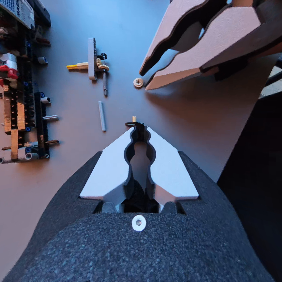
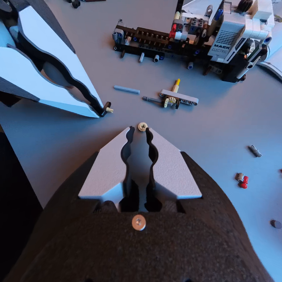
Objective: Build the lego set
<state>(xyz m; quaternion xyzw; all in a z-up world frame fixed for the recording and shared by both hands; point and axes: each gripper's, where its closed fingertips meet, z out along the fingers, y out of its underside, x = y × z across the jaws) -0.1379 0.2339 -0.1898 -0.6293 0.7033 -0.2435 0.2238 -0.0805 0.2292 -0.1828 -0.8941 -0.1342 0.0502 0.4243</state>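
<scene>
My left gripper (image 1: 139,129) is shut on a small black connector (image 1: 137,124) with a tan pin (image 1: 134,118) sticking out of it, just above the grey table. It also shows in the right wrist view (image 2: 101,114), at the upper left, with the black connector (image 2: 107,107). My right gripper (image 2: 139,129) is slightly open, its tips on the table around the near side of a tan round piece (image 2: 143,126). In the left wrist view the right gripper (image 1: 144,81) sits beside that tan piece (image 1: 138,82). The two grippers are close together but apart.
A loose grey axle (image 2: 126,89) and a grey beam sub-assembly (image 2: 178,96) with tan gears and a yellow axle lie ahead. The partly built truck (image 2: 183,42) stands behind them, on an open booklet (image 2: 273,64). Small loose pieces (image 2: 242,180) lie to the right.
</scene>
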